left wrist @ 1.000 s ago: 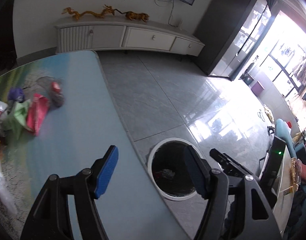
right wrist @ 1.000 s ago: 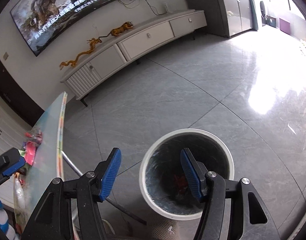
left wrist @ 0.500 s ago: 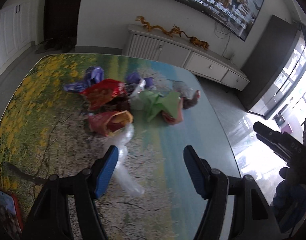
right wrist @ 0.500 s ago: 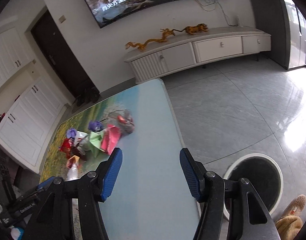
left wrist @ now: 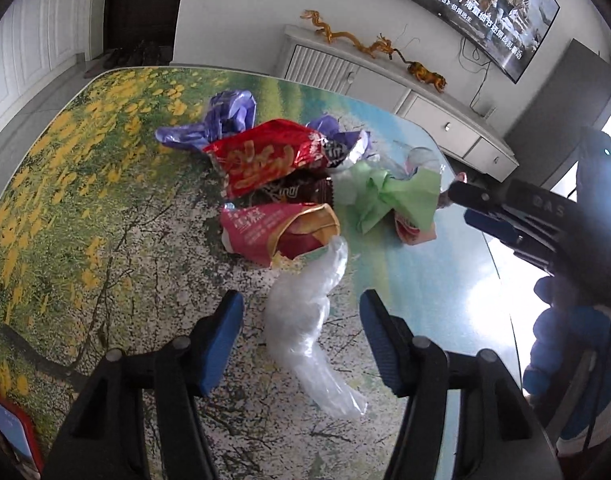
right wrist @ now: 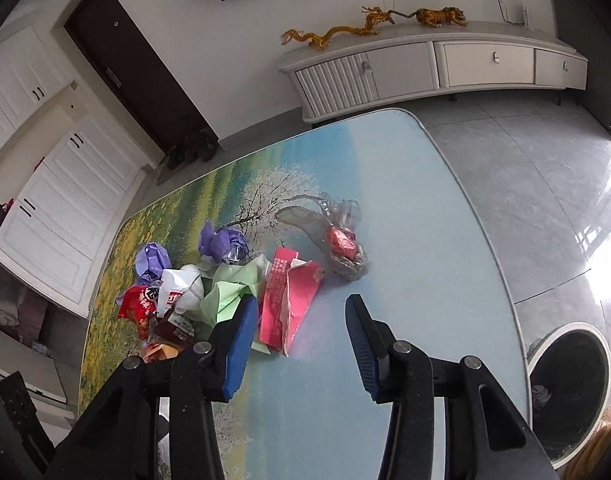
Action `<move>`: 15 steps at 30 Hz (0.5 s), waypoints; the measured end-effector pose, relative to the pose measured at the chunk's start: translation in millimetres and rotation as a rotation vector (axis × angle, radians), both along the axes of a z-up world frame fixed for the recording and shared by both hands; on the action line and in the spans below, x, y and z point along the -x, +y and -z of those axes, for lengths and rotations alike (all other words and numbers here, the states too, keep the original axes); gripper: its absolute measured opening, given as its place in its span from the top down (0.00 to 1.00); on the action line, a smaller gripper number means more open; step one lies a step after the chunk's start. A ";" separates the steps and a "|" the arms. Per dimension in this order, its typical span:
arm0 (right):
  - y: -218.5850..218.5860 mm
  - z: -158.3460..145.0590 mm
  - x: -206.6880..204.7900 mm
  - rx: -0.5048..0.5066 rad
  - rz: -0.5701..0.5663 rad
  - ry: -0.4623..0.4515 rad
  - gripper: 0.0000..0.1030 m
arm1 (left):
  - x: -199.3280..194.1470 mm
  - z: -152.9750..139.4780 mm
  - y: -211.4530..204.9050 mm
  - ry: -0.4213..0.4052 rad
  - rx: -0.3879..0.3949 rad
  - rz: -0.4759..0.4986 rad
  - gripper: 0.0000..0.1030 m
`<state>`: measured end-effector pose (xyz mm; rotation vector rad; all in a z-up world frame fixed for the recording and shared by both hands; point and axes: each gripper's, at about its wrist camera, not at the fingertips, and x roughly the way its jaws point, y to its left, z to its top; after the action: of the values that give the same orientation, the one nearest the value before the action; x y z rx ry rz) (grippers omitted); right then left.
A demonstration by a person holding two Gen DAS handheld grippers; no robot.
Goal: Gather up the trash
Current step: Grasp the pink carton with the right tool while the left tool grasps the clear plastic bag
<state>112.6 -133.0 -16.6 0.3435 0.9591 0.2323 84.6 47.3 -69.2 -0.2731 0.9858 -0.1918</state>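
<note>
A pile of trash lies on the landscape-print table (left wrist: 65, 208). In the left wrist view my open, empty left gripper (left wrist: 301, 338) hovers over a clear plastic bag (left wrist: 305, 320), with a pink wrapper (left wrist: 277, 232), a red snack bag (left wrist: 261, 160), purple wrappers (left wrist: 221, 120) and green paper (left wrist: 397, 196) beyond. In the right wrist view my open, empty right gripper (right wrist: 299, 340) hovers just before a pink wrapper (right wrist: 289, 300); a clear wrapper with a red core (right wrist: 337, 240) lies beyond. The right gripper also shows in the left wrist view (left wrist: 545, 232).
A white-rimmed bin with a dark liner (right wrist: 569, 392) stands on the tiled floor right of the table. A white TV cabinet (right wrist: 425, 68) stands along the far wall. A red-edged object (left wrist: 9, 432) lies at the table's near-left corner.
Both grippers swung from over the floor bin back over the table and closed in on the trash pile. Both stayed open and empty.
</note>
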 end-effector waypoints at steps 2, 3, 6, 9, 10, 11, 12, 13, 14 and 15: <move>6.3 7.2 -10.0 0.003 -0.005 0.016 0.58 | -2.8 3.5 -0.4 0.005 -0.004 0.004 0.47; 7.7 10.6 -13.9 0.001 -0.008 0.023 0.58 | -4.5 5.6 -0.2 0.007 -0.006 0.006 0.49; 14.9 19.7 -24.1 0.017 -0.012 0.038 0.58 | -7.7 11.0 -0.1 0.016 -0.006 0.011 0.53; 18.1 26.7 -31.1 0.031 -0.013 0.053 0.58 | -7.8 13.9 -3.4 0.012 -0.018 0.025 0.58; 19.0 28.8 -32.5 0.042 -0.014 0.055 0.58 | -7.8 14.4 -4.4 0.011 -0.019 0.030 0.59; 19.5 30.9 -33.0 0.048 -0.014 0.058 0.60 | -7.6 14.8 -5.4 0.009 -0.020 0.033 0.61; 19.0 31.4 -32.5 0.052 -0.014 0.051 0.64 | -7.6 14.9 -5.9 0.008 -0.021 0.037 0.64; 18.1 31.8 -32.0 0.057 -0.015 0.050 0.67 | -7.8 15.3 -6.8 0.007 -0.022 0.042 0.66; 17.0 32.2 -31.1 0.056 -0.016 0.050 0.71 | -7.5 16.1 -8.0 0.006 -0.025 0.046 0.70; 15.8 33.3 -31.3 0.057 -0.020 0.051 0.76 | -6.3 15.4 -9.6 0.003 -0.027 0.050 0.71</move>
<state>143.9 -117.2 -49.8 0.2888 1.0178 0.2146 90.9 37.8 -84.6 -0.2240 0.9987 -0.2237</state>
